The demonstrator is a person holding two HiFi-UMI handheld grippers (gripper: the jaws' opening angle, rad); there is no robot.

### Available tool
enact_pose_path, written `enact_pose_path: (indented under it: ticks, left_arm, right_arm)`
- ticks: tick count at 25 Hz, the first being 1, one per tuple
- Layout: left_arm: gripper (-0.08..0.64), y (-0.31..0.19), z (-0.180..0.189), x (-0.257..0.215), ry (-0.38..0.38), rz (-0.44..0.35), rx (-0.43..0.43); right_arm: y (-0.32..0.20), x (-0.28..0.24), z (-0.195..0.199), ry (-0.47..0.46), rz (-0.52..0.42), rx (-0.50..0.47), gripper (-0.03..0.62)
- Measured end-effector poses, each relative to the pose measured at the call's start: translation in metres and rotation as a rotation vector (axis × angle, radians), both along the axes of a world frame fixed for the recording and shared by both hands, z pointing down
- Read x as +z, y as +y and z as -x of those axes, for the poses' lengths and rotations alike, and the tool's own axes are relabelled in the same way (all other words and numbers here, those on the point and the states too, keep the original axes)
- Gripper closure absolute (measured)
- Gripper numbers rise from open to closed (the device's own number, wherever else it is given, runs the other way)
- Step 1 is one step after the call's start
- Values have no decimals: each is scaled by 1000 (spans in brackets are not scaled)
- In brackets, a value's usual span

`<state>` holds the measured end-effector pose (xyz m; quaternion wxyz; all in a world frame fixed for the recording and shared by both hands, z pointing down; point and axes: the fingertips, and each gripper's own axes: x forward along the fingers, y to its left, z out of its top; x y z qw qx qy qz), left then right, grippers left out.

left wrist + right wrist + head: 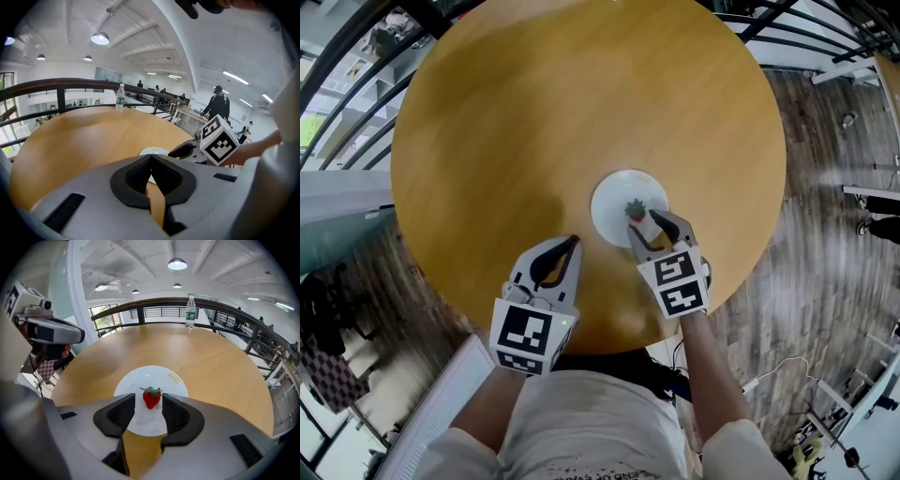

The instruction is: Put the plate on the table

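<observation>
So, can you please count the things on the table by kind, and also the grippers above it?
Plate: 1
Strawberry: 1
Bottle, at the far edge: 1
Grippers: 2, the left gripper and the right gripper
Total: 5

Your worktop (534, 112) is smooth, satin-sheen wood; plate (614, 202) at its 5 o'clock is glossy white; floor (825, 234) matt wood-look planks.
</observation>
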<state>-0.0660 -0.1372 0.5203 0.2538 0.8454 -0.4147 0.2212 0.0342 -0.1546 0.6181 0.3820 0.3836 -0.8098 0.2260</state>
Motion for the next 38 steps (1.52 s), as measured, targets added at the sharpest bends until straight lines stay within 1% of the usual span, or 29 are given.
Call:
enact_pose_path:
  ticks: [5, 8, 12, 15, 18, 21, 24, 28, 31, 38]
  left_arm:
    - [537, 12, 6, -17, 3, -20, 3]
    - [535, 25, 8, -30, -2, -34, 13]
    - [535, 44, 5, -44, 4, -41, 37]
    - [535, 60, -5, -54, 18, -37, 64]
    - [535, 76, -17, -67, 23, -55, 99]
    - [535, 88, -24, -86, 40, -75, 114]
    - [537, 93, -28, -104, 63, -94, 110]
    - [535, 100, -25, -116, 59, -116, 113]
    - [537, 103, -24, -121, 61, -123, 110]
    - [537, 107, -27, -133, 70, -137, 99]
  right_arm:
    - [20, -27, 4, -59, -24, 20, 400]
    - [37, -50, 3, -86, -46, 41, 413]
    - [55, -82, -4, -111, -98, 69, 473]
    - [69, -104, -15, -123, -147, 96, 514]
    - [85, -125, -27, -137, -184, 123, 542]
    - [99, -149, -37, -168, -212, 160, 552]
    - [109, -171, -47, -199, -240, 197, 557]
    - [123, -185, -53, -232, -252, 226, 563]
    - [129, -192, -55, -252, -255, 233, 566]
    - [133, -203, -52, -250, -269, 208, 568]
